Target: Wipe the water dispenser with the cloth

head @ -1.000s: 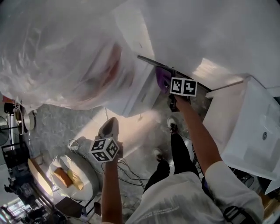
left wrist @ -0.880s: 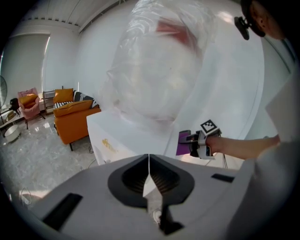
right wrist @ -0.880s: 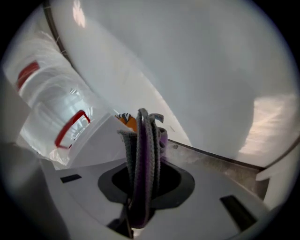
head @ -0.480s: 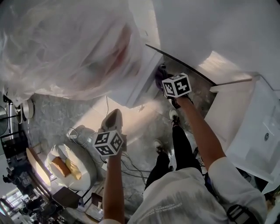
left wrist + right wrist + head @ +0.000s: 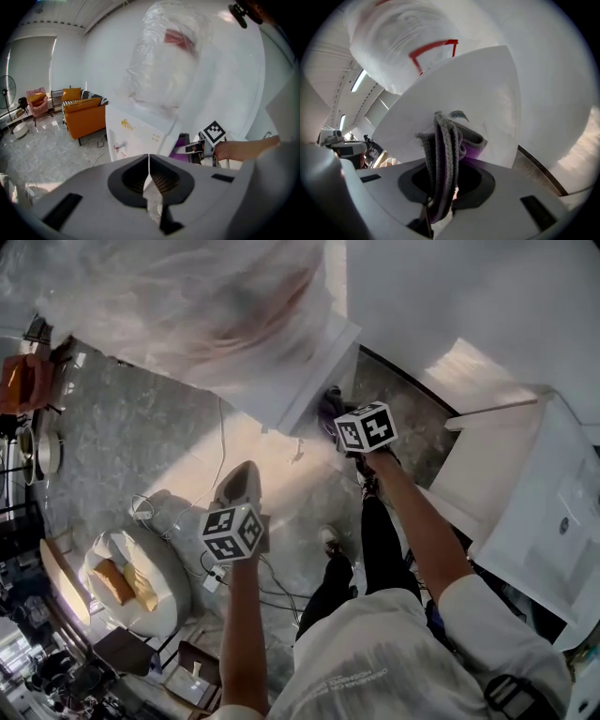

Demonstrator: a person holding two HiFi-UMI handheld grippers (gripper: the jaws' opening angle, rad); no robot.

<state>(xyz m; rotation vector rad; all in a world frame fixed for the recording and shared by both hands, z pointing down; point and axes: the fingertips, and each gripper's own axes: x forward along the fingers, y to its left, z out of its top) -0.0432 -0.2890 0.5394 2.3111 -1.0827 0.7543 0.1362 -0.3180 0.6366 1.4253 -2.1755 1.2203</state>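
Note:
The white water dispenser stands on the floor, its bottle wrapped in clear plastic. My right gripper is shut on a folded grey and purple cloth and holds it against the dispenser's white side panel. In the right gripper view the cloth sticks up out of the jaws of the right gripper. My left gripper hangs lower left, apart from the dispenser. Seen in its own view, the left gripper is shut on nothing and faces the dispenser's front.
A round white cushion seat and floor cables lie at lower left. A white cabinet stands at right. An orange sofa and a fan are farther off. The person's feet are below the dispenser.
The right gripper has slid a little left with the cloth along the dispenser's side, and its marker cube has turned. The left gripper stays about where it was, still shut.

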